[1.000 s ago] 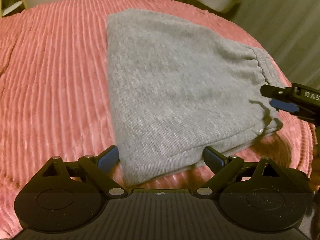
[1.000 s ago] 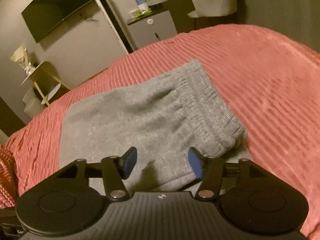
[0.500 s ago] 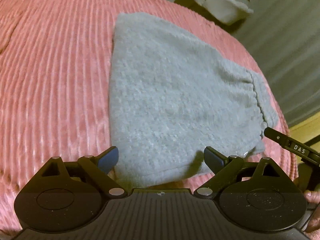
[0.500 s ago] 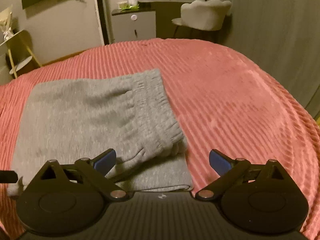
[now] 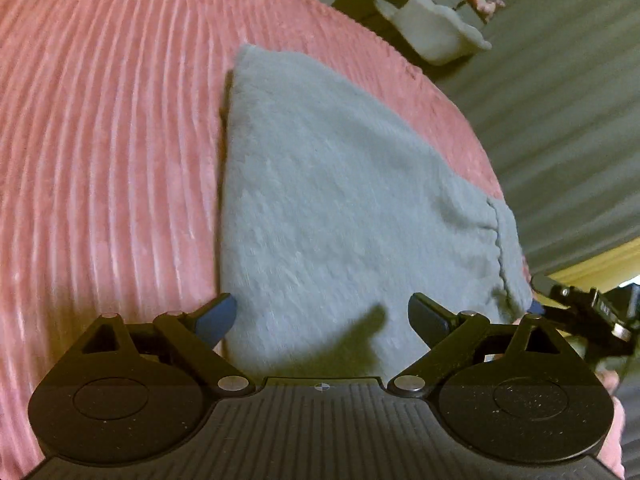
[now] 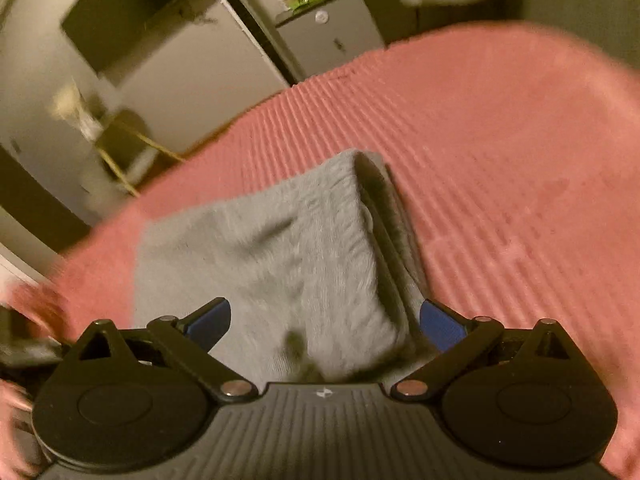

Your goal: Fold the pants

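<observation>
While folded pants (image 5: 340, 208) lie flat, left gripper (image 5: 322, 314) low, spread wide, right gripper (image 6: 325, 320) likewise (blurred).

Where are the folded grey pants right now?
The folded grey fleece pants lie on the pink ribbed bedspread, centred ahead of both open tools in both wrist views.

Both black two-finger grippers with blue pads, left gripper (image 5: 322, 316) and right gripper (image 6: 325, 322), fill the lower frame, jaws spread wide, gripping nothing.
</observation>
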A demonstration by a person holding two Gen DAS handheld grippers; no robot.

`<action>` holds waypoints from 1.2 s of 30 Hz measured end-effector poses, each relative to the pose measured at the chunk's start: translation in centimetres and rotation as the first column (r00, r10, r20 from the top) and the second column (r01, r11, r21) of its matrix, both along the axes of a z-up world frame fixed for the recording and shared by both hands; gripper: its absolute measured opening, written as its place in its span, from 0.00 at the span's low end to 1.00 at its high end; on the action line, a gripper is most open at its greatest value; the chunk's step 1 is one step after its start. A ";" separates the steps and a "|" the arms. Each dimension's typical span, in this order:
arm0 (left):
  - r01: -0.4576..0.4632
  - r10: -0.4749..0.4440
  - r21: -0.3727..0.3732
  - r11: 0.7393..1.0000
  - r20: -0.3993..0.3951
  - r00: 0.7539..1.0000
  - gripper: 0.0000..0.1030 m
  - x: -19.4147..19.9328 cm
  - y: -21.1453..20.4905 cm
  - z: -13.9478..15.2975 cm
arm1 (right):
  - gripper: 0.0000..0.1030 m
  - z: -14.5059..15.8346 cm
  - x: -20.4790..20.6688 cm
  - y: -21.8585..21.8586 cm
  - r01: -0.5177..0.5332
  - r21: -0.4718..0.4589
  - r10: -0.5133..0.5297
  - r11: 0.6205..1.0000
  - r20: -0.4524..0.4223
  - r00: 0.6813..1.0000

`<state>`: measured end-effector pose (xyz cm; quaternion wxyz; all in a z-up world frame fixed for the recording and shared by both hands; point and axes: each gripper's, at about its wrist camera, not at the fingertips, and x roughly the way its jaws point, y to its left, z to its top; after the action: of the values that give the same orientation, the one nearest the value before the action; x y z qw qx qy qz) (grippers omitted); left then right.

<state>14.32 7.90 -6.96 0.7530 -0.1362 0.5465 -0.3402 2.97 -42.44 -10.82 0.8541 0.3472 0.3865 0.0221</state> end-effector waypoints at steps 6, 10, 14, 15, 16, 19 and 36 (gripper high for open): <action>0.045 -0.062 -0.158 0.986 -0.101 0.993 0.98 2.4 -0.2 -2.5 | 0.98 -4.6 3.4 -5.0 -0.022 0.243 0.038 0.970 -0.061 0.997; 0.075 -0.090 -0.126 0.989 -0.113 0.990 0.98 3.6 0.0 -3.2 | 0.98 -8.4 4.7 -6.2 -0.047 0.412 0.089 0.910 -0.083 0.993; 0.077 -0.108 -0.190 0.979 -0.157 0.982 0.98 4.7 0.8 -3.9 | 0.98 -9.7 5.0 -6.7 -0.087 0.477 0.130 0.875 -0.058 0.990; 0.072 -0.105 -0.200 0.977 -0.157 0.982 0.98 4.7 0.6 -4.1 | 0.98 -9.8 5.1 -6.7 -0.104 0.484 0.142 0.869 -0.044 0.989; 0.075 -0.106 -0.196 0.978 -0.153 0.983 0.98 4.7 0.2 -3.9 | 0.98 -9.9 5.2 -6.7 -0.119 0.485 0.154 0.867 -0.033 0.988; 0.135 -0.152 -0.169 0.976 -0.095 0.984 0.99 4.5 -1.9 -3.6 | 0.98 -10.0 5.8 -5.8 -0.151 0.495 0.173 0.856 0.002 0.985; 0.143 -0.136 -0.063 0.988 0.113 0.984 0.51 2.7 -6.8 -1.1 | 0.65 -4.7 5.7 -0.4 -0.095 0.227 0.090 0.969 0.031 0.995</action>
<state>17.03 1.10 -8.06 0.7506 -0.1054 0.5005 -0.4182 8.68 -42.79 -15.48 0.8106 0.4243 0.3884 0.1098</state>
